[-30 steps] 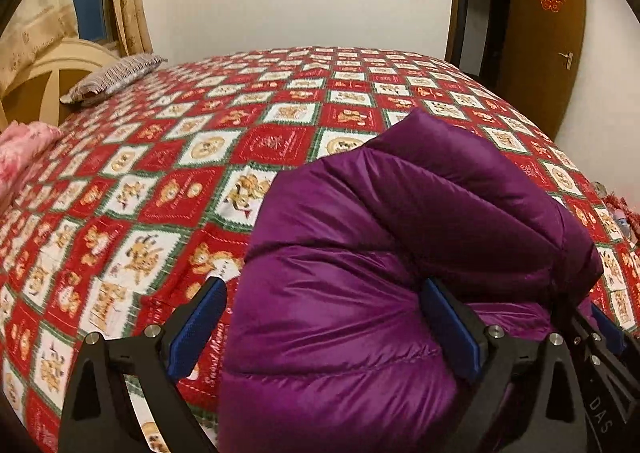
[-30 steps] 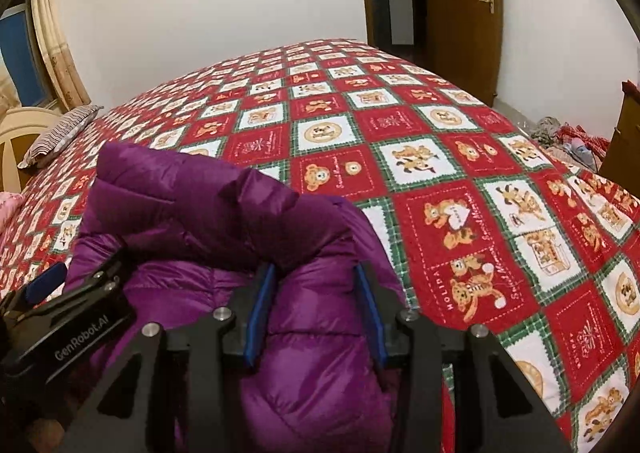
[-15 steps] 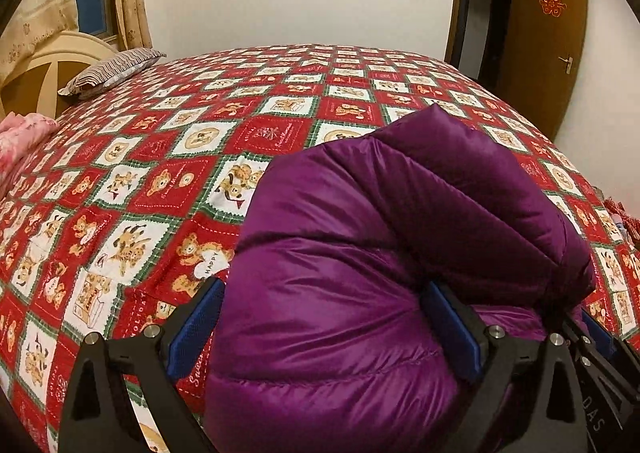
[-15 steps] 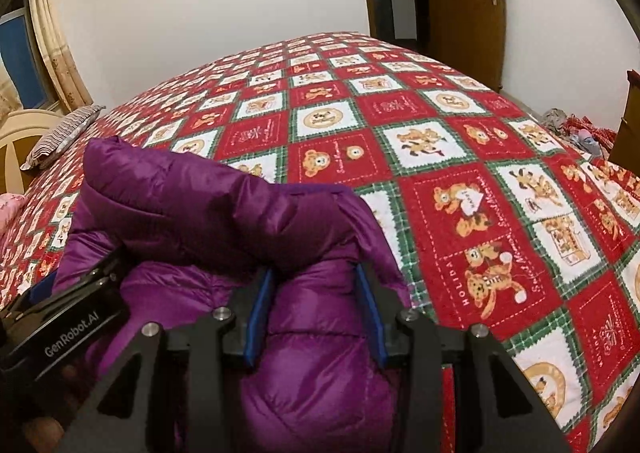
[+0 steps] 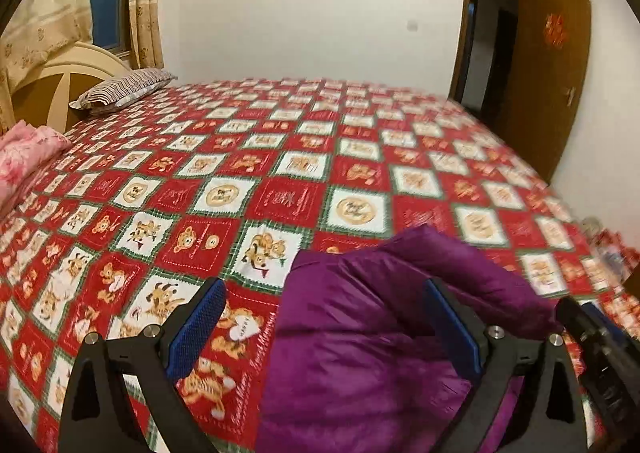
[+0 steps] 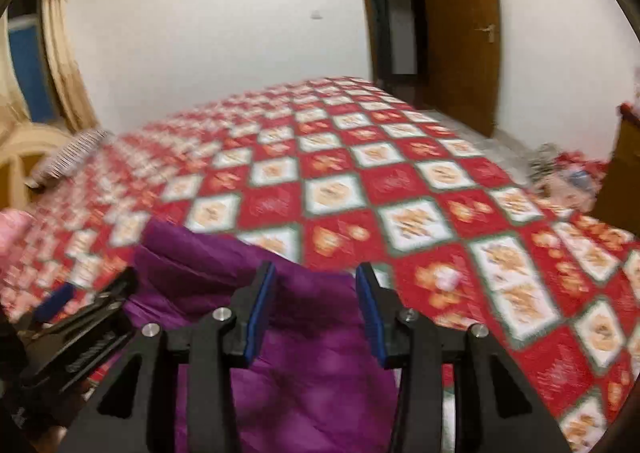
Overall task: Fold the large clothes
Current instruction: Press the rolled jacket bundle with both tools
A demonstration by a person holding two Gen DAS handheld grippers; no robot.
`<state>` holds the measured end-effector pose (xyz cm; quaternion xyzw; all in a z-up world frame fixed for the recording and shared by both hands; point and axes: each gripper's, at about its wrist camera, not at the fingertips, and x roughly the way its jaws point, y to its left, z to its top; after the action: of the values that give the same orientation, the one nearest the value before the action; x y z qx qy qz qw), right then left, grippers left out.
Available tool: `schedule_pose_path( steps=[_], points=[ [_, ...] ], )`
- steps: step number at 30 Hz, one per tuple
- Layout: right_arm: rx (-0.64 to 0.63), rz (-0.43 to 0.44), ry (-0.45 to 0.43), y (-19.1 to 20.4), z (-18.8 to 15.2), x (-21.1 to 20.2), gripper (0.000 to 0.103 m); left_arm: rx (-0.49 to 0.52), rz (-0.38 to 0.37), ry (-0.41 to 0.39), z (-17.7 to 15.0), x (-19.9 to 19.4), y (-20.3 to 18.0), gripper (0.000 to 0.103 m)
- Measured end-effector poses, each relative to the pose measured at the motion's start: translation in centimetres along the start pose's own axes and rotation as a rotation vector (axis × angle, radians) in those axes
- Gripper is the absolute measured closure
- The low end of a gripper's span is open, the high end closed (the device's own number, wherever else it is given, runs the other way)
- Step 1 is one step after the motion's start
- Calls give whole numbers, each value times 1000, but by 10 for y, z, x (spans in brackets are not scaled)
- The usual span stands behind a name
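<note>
bed cover (image 5: pixel 280 173) red checked | striped pillow (image 5: pixel 124 91) by headboard (image 5: pixel 52 81) | brown door (image 6: pixel 460 33) open
</note>
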<state>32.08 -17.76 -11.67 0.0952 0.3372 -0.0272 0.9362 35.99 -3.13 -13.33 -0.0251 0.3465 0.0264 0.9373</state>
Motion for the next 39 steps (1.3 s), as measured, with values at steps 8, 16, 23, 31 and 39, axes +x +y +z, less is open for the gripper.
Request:
schedule_pose_path(
  steps=[8, 16, 23, 31, 39],
  points=[
    [28, 21, 100, -17, -35, 57, 83, 22, 11, 70, -30, 41, -7, 1],
    [34, 35, 107, -21, -39, 68, 83, 26, 16, 91, -36, 49, -10, 1],
    [32, 28, 123, -21, -41, 72, 84, 41, 25, 124, -37, 56, -13, 1],
    [21, 6, 126, -19, -42, 74, 84, 45, 26, 134, -39, 60, -14, 1],
    [5, -11, 131, -17, -43, 76, 84, 44, 23, 142, -40, 62, -14, 1]
  ],
)
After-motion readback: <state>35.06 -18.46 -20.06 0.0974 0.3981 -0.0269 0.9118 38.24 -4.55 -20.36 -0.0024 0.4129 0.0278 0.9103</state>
